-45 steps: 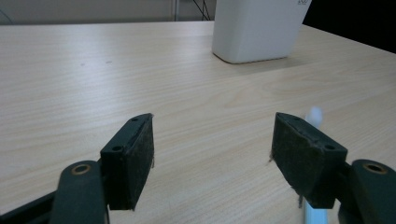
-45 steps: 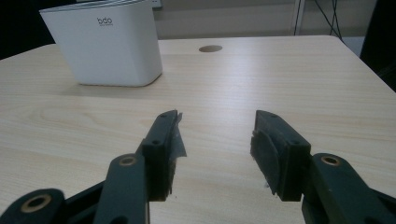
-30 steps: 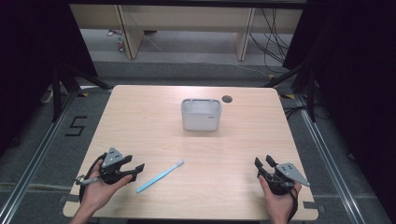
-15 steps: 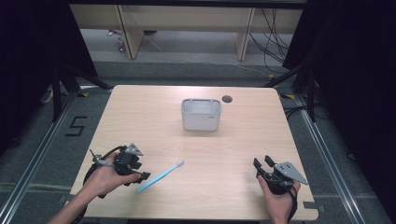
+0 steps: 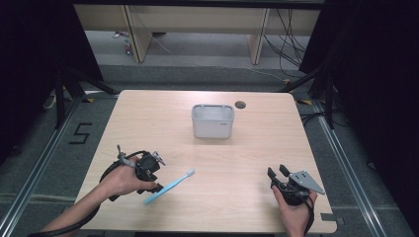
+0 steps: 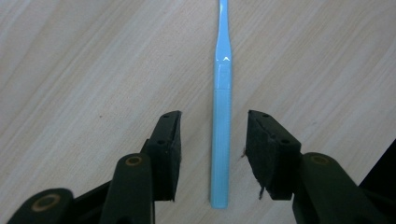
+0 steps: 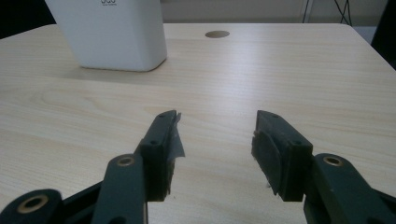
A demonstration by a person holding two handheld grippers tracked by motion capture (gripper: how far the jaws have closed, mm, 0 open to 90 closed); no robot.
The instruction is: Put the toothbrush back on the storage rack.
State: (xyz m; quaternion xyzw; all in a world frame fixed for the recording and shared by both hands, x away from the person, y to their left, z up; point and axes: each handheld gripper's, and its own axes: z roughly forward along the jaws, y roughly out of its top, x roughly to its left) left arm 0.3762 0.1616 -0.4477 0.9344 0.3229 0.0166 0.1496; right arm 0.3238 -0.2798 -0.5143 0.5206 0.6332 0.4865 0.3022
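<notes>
Toothbrush [image 5: 169, 186] — pale blue, lying flat on the wooden table [image 5: 247, 158] near the front left, its head pointing up and to the right in the high view. The left gripper [image 5: 157, 186] stood over the handle end. In the left gripper view the toothbrush [image 6: 221, 121] ran straight up between the two black jaws, which had just been closing; a strip of bare wood remained on each side of the handle, so the pads were not yet pressing on it and the claw was released. The right gripper [image 5: 276, 173] rested in the person's hand near the front right corner of the table, well apart from the toothbrush; in the right gripper view its jaws stood wide with nothing between them.

Surroundings: a white bin [image 5: 212, 121] stood upright toward the far middle of the table, well apart from the toothbrush, and a round dark hole [image 5: 240, 104] lay in the tabletop just behind and to the right of it. In the right gripper view the bin [image 7: 112, 35] rose at upper left with the hole [image 7: 217, 34] beyond. Nothing lay between the toothbrush and the bin — the wood there was bare. The brush end lay close to the front edge, while broad open tabletop stretched to the right and toward the far side. Around the table ran grey floor with metal rails; a mark reading 5 [image 5: 80, 133] sat on the floor at left.
</notes>
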